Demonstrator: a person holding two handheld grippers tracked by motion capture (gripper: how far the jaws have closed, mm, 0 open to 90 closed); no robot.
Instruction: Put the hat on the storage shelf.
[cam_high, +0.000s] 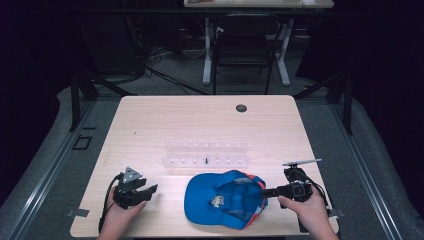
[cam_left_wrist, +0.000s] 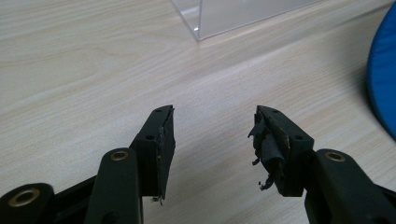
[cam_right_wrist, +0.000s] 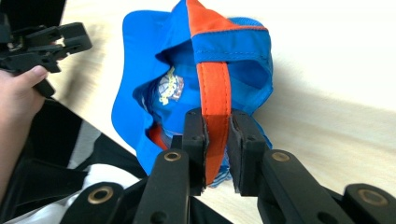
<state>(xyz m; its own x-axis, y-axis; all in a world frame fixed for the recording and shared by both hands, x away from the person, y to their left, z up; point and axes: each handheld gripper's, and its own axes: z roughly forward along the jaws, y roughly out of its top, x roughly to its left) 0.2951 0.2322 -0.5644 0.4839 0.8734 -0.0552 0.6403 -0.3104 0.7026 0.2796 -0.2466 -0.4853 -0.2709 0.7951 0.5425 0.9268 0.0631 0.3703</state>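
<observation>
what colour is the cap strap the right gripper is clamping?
Orange, on a blue cap; the strap shows best in the right gripper view, pinched by the right gripper.

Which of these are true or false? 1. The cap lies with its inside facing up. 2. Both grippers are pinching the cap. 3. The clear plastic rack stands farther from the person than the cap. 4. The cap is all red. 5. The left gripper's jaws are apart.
1. True: the cap shows its hollow inside.
2. False: the right gripper is shut on the cap's orange strap; the left gripper holds nothing and sits apart from it.
3. True: the rack stands beyond the cap on the table.
4. False: it is blue with orange parts.
5. True: bare table shows between them.
</observation>
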